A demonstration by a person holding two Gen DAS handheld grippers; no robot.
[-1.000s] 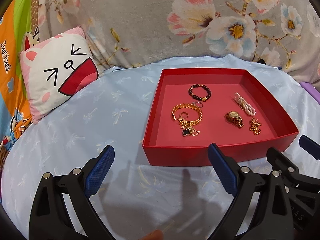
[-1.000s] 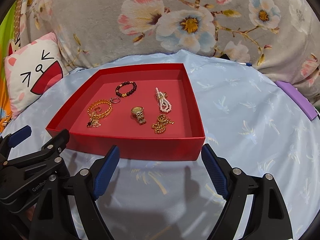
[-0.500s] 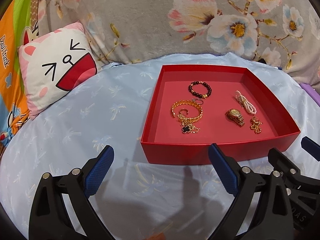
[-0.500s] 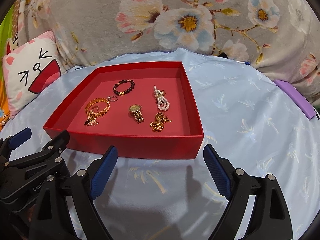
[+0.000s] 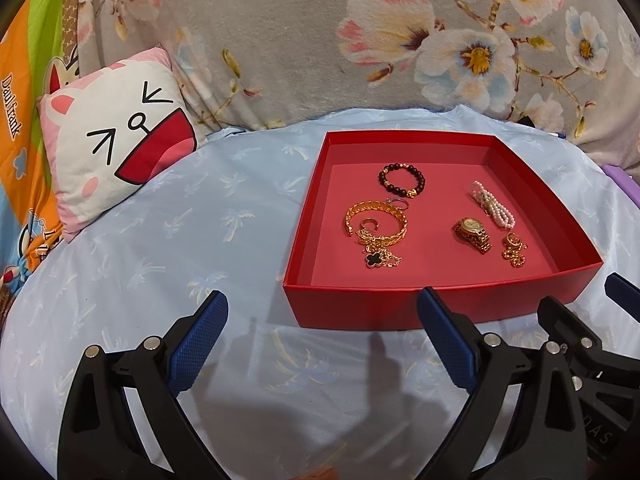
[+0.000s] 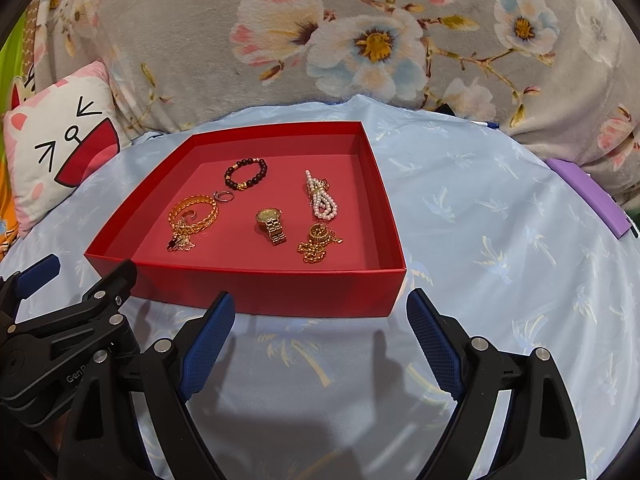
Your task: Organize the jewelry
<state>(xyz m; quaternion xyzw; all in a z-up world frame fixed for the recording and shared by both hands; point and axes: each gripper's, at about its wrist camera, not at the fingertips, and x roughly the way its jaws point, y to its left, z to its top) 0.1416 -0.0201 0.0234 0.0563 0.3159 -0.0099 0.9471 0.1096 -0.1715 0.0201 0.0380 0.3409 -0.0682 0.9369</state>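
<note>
A shallow red tray (image 5: 360,312) (image 6: 280,292) lies on the pale blue sheet. Inside it are a dark bead bracelet (image 5: 401,180) (image 6: 245,173), a gold bangle (image 5: 376,222) (image 6: 193,214) with a black clover necklace (image 5: 376,260) beside it, a gold watch (image 5: 472,233) (image 6: 272,224), a pearl strand (image 5: 493,209) (image 6: 322,198) and a gold chain (image 5: 514,250) (image 6: 318,242). My left gripper (image 5: 322,336) stands open just before the tray's near wall, holding nothing. My right gripper (image 6: 316,336) is open too, empty, beside it.
A cat-face cushion (image 5: 112,160) (image 6: 52,152) leans at the left. A grey flowered blanket (image 5: 360,40) rises behind the tray. A purple flat object (image 6: 588,196) lies at the right edge of the sheet. Bare sheet spreads left and right of the tray.
Both grippers have drifted slightly; the tray sits a little lower and nearer in the views. Jaws stay open and the jewelry has not moved.
</note>
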